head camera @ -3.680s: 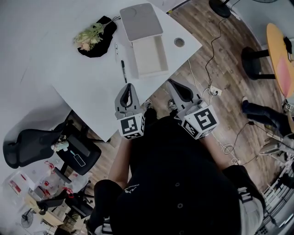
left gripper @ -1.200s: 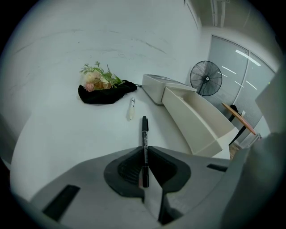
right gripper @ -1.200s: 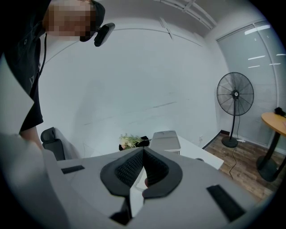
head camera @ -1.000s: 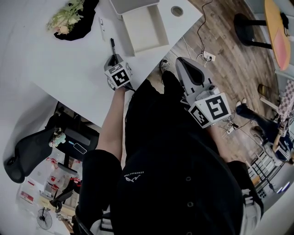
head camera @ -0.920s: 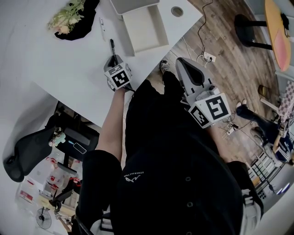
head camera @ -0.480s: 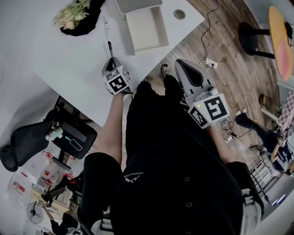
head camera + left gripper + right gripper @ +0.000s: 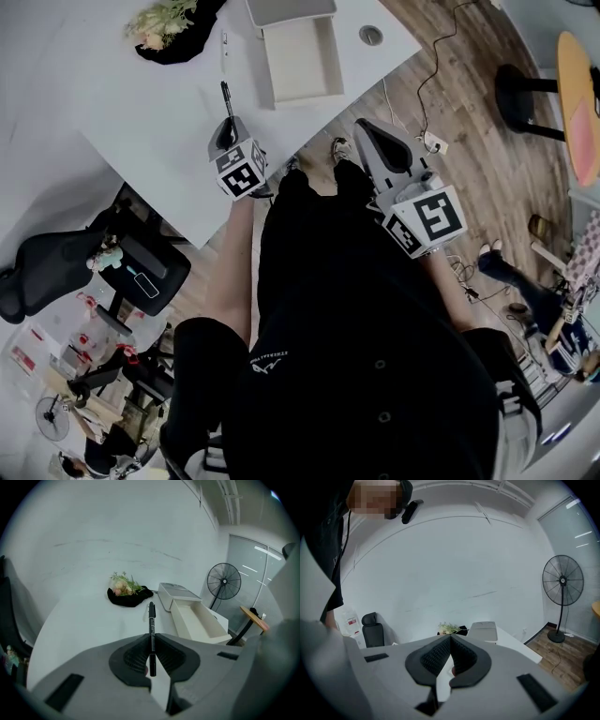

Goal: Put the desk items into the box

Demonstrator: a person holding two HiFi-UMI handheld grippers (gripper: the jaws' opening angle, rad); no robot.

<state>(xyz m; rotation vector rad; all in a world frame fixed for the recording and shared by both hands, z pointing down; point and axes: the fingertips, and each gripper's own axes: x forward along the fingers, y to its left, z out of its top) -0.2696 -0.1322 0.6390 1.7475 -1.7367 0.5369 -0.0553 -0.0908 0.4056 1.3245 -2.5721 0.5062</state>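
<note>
My left gripper (image 7: 226, 128) is shut on a black pen (image 7: 225, 99), which sticks out past the fingertips above the white desk (image 7: 150, 122). In the left gripper view the black pen (image 7: 151, 627) runs straight up between the jaws of the left gripper (image 7: 151, 638). Ahead stands the open cream box (image 7: 300, 62), the same box (image 7: 197, 620) lying to the right of the pen. Its grey lid (image 7: 176, 592) lies behind it. A white pen (image 7: 223, 44) lies near a flower bunch (image 7: 164, 17) on black cloth. My right gripper (image 7: 362, 129) hangs off the desk's edge, shut and empty.
A round cable hole (image 7: 371, 35) is in the desk's right corner. Office chairs (image 7: 56, 267) stand left of the desk. Cables and a power strip (image 7: 433, 142) lie on the wood floor. A floor fan (image 7: 224, 584) and an orange round table (image 7: 577, 103) stand to the right.
The black pen lay on the desk at first. My left gripper reached it, shut on it, and has since risen with it. The right gripper has barely moved.
</note>
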